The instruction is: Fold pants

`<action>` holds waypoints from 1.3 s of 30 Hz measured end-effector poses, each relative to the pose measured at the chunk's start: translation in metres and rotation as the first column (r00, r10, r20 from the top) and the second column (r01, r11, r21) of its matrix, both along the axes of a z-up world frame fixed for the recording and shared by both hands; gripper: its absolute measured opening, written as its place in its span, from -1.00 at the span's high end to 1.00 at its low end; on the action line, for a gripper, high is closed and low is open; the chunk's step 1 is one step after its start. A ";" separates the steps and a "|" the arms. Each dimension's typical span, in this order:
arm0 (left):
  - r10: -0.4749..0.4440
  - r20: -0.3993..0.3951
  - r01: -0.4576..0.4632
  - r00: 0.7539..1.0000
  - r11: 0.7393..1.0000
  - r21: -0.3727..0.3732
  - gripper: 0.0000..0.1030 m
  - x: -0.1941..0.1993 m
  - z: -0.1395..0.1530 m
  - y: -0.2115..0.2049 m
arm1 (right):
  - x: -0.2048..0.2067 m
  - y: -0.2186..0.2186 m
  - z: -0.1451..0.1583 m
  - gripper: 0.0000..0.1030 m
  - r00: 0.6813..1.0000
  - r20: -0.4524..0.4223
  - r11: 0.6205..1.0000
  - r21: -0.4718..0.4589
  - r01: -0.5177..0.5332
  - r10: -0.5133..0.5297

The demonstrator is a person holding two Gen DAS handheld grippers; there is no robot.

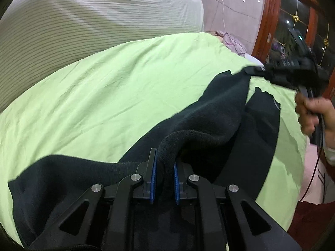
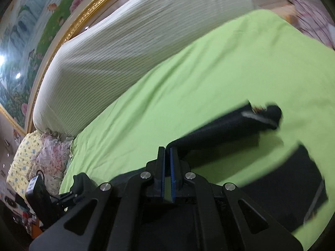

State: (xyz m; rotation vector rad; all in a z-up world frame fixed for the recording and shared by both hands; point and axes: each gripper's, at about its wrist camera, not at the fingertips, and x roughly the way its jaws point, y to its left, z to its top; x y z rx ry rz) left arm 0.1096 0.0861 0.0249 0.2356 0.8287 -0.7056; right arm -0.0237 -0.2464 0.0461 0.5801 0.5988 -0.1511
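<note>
Dark navy fleece pants (image 1: 209,113) lie across a green bed sheet (image 1: 104,87). My left gripper (image 1: 164,167) is shut on a thick fold of the pants and lifts it off the sheet. My right gripper (image 2: 166,163) is shut on a thin edge of the pants (image 2: 219,125), held above the sheet; the cloth trails off to the right, blurred. In the left wrist view the right gripper (image 1: 259,71) shows at the far right, hand-held, pinching the far end of the pants.
A large white ribbed cushion (image 1: 83,16) lies along the far side of the bed. Floral pillows (image 2: 50,152) sit at the bed's left end. A wooden glass-door cabinet (image 1: 293,27) stands at the right. A plaid cloth (image 1: 232,41) lies past the bed.
</note>
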 end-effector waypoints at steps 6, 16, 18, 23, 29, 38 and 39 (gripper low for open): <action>-0.006 -0.005 0.005 1.000 1.000 -0.022 0.77 -0.032 0.000 0.002 | -0.057 -0.001 -0.014 0.91 0.999 -0.006 0.999 -0.017 0.035 -0.035; 0.013 -0.046 -0.013 0.999 1.000 -0.007 0.77 -0.074 -0.018 -0.005 | -0.093 -0.007 -0.052 0.91 0.996 -0.055 0.998 -0.003 0.068 -0.068; 0.018 -0.048 -0.017 0.999 1.000 0.006 0.77 -0.075 -0.022 -0.011 | -0.092 -0.010 -0.056 0.91 0.996 -0.069 0.998 0.008 0.057 -0.057; 0.055 -0.077 -0.054 0.995 0.998 0.024 0.67 -0.075 -0.029 -0.014 | -0.091 -0.032 -0.060 0.85 0.992 -0.047 0.985 0.123 0.123 -0.118; 0.026 -0.047 -0.025 0.999 1.000 0.011 0.18 -0.091 -0.011 -0.021 | -0.092 -0.048 -0.055 0.04 0.989 -0.011 0.977 0.156 0.144 -0.144; -0.136 0.023 0.131 0.990 0.980 0.148 0.09 -0.113 -0.016 -0.062 | -0.084 -0.066 -0.053 -0.28 0.987 0.021 0.973 0.176 0.151 -0.157; -0.154 0.034 0.147 0.987 0.975 0.167 0.08 -0.116 -0.016 -0.065 | -0.083 -0.069 -0.054 -0.25 0.987 0.015 0.972 0.177 0.157 -0.162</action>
